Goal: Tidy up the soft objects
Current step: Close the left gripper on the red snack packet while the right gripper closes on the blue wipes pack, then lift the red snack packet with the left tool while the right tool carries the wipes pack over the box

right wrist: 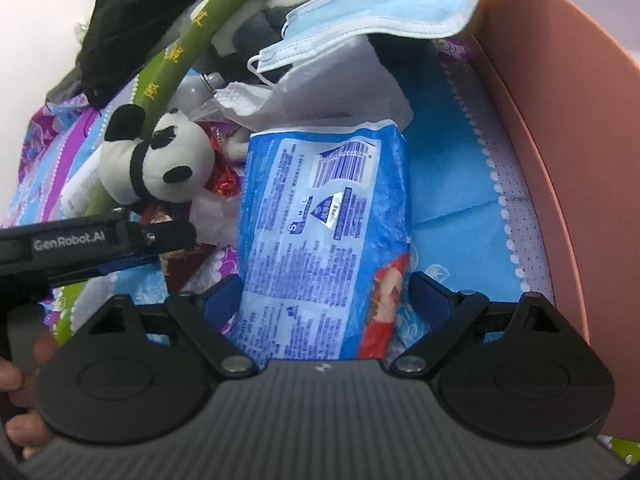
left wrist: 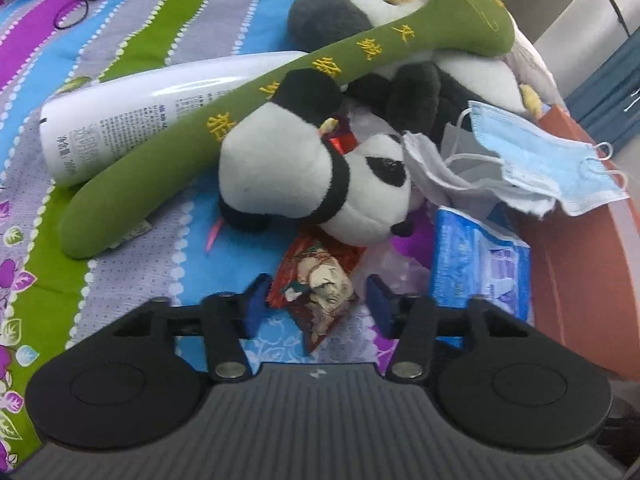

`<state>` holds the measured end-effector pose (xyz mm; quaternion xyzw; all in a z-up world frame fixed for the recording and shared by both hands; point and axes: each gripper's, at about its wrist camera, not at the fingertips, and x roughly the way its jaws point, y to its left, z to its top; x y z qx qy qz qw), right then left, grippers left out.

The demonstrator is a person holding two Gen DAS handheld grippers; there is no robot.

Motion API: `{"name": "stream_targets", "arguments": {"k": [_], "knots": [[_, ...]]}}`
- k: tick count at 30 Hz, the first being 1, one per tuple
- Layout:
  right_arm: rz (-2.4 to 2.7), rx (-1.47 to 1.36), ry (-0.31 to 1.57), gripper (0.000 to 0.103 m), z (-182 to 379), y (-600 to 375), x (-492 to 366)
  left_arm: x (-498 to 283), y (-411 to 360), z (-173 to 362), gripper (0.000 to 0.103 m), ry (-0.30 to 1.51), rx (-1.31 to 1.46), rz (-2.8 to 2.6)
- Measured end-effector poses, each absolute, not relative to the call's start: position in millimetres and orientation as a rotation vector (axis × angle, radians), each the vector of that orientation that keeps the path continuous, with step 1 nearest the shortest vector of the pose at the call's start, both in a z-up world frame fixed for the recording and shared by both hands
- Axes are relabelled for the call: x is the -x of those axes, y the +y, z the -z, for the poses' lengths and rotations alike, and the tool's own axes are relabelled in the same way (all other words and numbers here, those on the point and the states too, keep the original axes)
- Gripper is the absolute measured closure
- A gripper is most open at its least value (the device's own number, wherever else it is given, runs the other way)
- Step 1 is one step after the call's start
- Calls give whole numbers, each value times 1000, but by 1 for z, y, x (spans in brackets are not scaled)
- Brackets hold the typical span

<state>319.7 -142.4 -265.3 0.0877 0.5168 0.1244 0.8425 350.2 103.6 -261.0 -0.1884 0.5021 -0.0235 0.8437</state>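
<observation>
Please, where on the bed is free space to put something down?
Free: the striped sheet left of the white bottle and below the green plush; also the blue strip between the blue pack and the pink wall. Crowded: around the panda and masks.

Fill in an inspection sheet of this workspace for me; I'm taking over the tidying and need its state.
Surface: striped floral bedspread.
Job's things: small panda plush against the long green plush; larger panda behind.
Clutter: white bottle, blue face mask, white tissue, red snack wrapper, blue plastic pack.
Grippers: left gripper straddles the wrapper, pads apart from it; right gripper straddles the blue pack, open.
Cables: nothing seen.
Surroundings: pink curved wall at the bed's edge.
</observation>
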Motion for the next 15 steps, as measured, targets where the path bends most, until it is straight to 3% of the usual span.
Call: {"name": "stream_targets", "arguments": {"k": [1, 5, 6, 7, 10, 15], "knots": [[-261, -180, 1096, 28, 262, -141, -319, -351, 103, 259, 55, 1070, 392, 45], [-268, -170, 1079, 40, 257, -144, -315, -342, 103, 257, 60, 1053, 366, 68], [-269, -155, 1074, 46, 258, -145, -312, -340, 103, 259, 60, 1041, 363, 74], [-260, -147, 1082, 60, 258, -147, -311, -338, 104, 261, 61, 1043, 363, 66], [-300, -133, 1024, 71, 253, -151, -301, -328, 102, 250, 63, 992, 349, 63], [-317, -131, 996, 77, 253, -163, -284, -313, 93, 243, 64, 969, 365, 42]]}}
